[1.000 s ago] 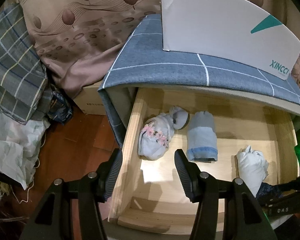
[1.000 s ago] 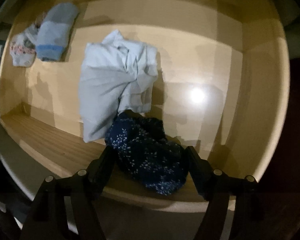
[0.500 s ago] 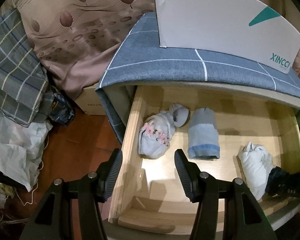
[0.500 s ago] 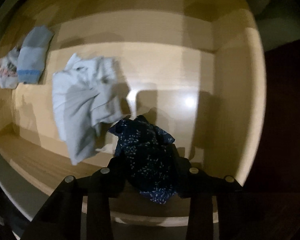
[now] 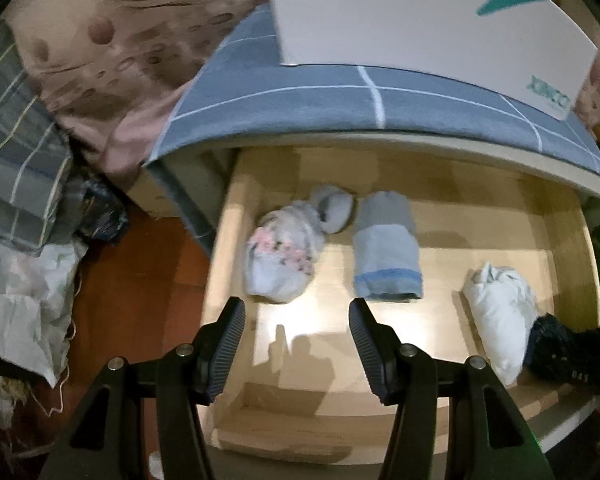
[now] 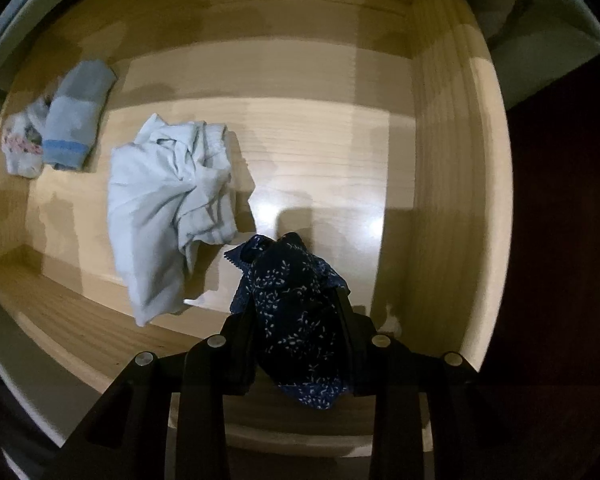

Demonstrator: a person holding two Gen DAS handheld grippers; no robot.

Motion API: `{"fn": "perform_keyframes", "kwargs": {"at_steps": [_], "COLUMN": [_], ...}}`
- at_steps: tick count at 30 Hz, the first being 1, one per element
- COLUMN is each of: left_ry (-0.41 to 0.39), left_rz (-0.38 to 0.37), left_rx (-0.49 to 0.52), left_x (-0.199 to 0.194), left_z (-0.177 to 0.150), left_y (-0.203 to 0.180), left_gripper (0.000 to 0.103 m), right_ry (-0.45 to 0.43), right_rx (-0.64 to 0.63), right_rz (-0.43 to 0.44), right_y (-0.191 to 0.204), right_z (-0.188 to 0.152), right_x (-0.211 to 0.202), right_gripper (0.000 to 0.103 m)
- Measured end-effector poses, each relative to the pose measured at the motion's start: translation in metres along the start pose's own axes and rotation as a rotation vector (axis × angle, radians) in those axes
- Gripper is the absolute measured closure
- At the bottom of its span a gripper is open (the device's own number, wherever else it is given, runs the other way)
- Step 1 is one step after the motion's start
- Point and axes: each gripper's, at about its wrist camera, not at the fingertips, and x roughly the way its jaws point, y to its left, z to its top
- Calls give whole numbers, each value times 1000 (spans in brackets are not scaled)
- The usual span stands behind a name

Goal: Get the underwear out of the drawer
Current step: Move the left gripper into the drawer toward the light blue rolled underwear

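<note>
Over on the left side of the drawer (image 5: pixel 236 216), the left gripper (image 5: pixel 297 334) hangs with its jaws wide apart and nothing between them, pointed down at the floral bundle (image 5: pixel 282 256) and the grey-blue roll (image 5: pixel 386 252) just past its tips. Further right sits the crumpled white piece (image 6: pixel 168 204). At the right end, near the front corner, the right gripper (image 6: pixel 298 320) has just been closing and is now clamped on the navy patterned underwear (image 6: pixel 296 308), which bunches up between the pads, mostly lengthwise along the fingers. So the right hand owns this one, looks like a straight lift up clears the front wall.
</note>
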Motion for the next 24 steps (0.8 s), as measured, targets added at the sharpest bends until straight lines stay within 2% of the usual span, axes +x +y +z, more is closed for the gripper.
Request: {"fn": "perform_keyframes", "kwargs": {"at_steps": [5,12,20,24], "left_ry": [9,37,129,146], "left_rz": [-86,-61,-66,-62], "left_rx": [17,33,84,92], "left_x": [12,37,68,79], "left_z": [11,35,48,54], "left_y": [-11,-26,-49,-58], "left_gripper": [48,48,48,48], "right_ry": [-7,-6,-6,-8], "right_rx": [31,71,82,91], "right_rz": [62,146,168,185], "right_y": [-31,-58,-66,-71], "right_z": [5,5,3,7], "right_x": [-6,-11,-11,-5], "right_gripper": [74,74,73,73]}}
